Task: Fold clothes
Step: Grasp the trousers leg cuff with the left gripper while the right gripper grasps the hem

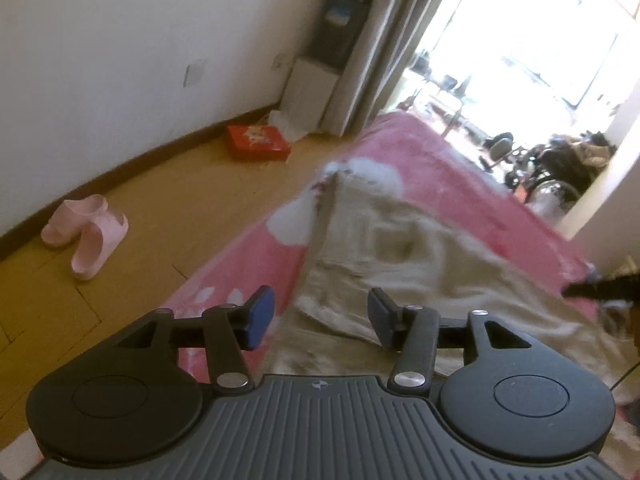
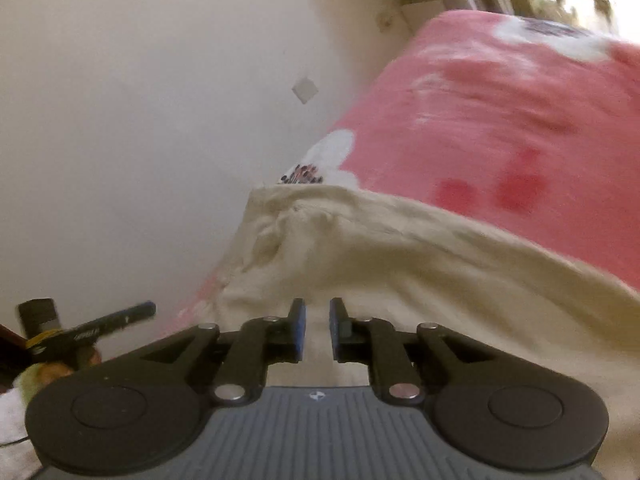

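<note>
The beige, creased cotton garment [image 1: 384, 248] lies spread across the pink fleece blanket with white and red patches [image 1: 460, 168] that covers the bed. Its far end reaches toward the blanket's edge on the floor side, and a raised ridge of cloth [image 2: 360, 216] runs across it in the right wrist view. Whether that ridge is a made fold or only a wrinkle cannot be told, as both views are motion-blurred.

The left gripper [image 1: 320, 316] hangs over the near part of the garment with its blue-padded fingers wide apart and nothing between them. The right gripper [image 2: 317, 328] sits low over the same cloth with its fingers drawn close, a narrow gap remaining. Cloth shows through that gap, but the pictures do not settle whether any is pinched.

Hazards from this state:

- A pinch by the left gripper at mid-panel, not at an edge or corner, would likely gather several layers and bunch the cloth.
- If the right gripper has only a thin bite, a lift could let the cloth slip out and collapse.
- The blanket is soft and sits directly beneath; a deep pinch could catch it together with the garment.
- The garment lies near the bed edge above the wooden floor [image 1: 160, 208]; a pull toward that side could drag it off.
</note>
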{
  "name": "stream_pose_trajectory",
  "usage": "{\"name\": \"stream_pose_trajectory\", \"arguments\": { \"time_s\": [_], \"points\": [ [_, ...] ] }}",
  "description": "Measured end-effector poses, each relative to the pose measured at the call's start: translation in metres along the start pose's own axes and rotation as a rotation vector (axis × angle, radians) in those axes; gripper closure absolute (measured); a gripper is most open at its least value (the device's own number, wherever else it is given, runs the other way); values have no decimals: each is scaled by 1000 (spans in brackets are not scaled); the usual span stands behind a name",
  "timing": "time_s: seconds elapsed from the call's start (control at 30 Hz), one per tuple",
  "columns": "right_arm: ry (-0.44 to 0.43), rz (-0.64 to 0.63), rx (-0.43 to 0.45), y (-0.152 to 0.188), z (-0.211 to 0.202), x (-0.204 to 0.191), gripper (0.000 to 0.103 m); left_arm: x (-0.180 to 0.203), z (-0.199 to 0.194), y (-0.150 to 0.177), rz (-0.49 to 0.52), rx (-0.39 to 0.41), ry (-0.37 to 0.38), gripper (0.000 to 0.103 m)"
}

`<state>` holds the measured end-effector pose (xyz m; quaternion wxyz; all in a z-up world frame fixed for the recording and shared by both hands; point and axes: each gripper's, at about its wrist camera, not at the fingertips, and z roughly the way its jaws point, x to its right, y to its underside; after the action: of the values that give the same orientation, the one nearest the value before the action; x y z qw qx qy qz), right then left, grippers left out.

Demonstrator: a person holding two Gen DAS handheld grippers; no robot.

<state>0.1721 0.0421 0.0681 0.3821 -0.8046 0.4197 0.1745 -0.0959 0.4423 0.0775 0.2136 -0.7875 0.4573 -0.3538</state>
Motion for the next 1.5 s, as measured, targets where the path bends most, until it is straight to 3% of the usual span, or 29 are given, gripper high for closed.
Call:
{"name": "stream_pose_trajectory", "arguments": {
  "time_s": [0.1,0.23,0.4,0.57,0.63,0.7,0.8,0.93,1.17,1.2,1.3,1.43,1.5],
  "points": [
    [-54,58,7,35,-77,24,87,15,-32,14,0,-62,24,45],
    [-138,176,42,111,-156,51,80,22,-53,53,-70,-185,-4,44],
    [-183,460,92,240,-210,94,79,15,-50,91,-205,-235,-8,44],
    [-75,846,160,385,-233,117,78,3,-38,115,-320,-251,-16,42],
    [0,942,218,429,-246,119,78,-1,-34,124,-366,-257,-20,42],
    [76,982,303,453,-261,122,81,-6,-29,134,-412,-263,-23,42],
    [144,1034,488,472,-284,133,81,-11,-26,143,-459,-249,-29,41],
    [160,1087,637,478,-299,147,81,-14,-31,144,-471,-178,-38,40],
    [1,1083,555,469,-260,142,82,-28,-31,149,-534,-82,-39,48],
    [-9,1078,549,466,-256,141,86,-30,-29,150,-547,-73,-32,49],
    [18,1065,557,458,-261,140,99,-28,-29,150,-538,-44,-15,60],
    [44,1043,582,448,-269,137,101,-17,-30,145,-493,-16,-30,81],
    [34,1029,599,445,-272,132,101,-10,-34,140,-447,6,-37,85]
  ]
}}
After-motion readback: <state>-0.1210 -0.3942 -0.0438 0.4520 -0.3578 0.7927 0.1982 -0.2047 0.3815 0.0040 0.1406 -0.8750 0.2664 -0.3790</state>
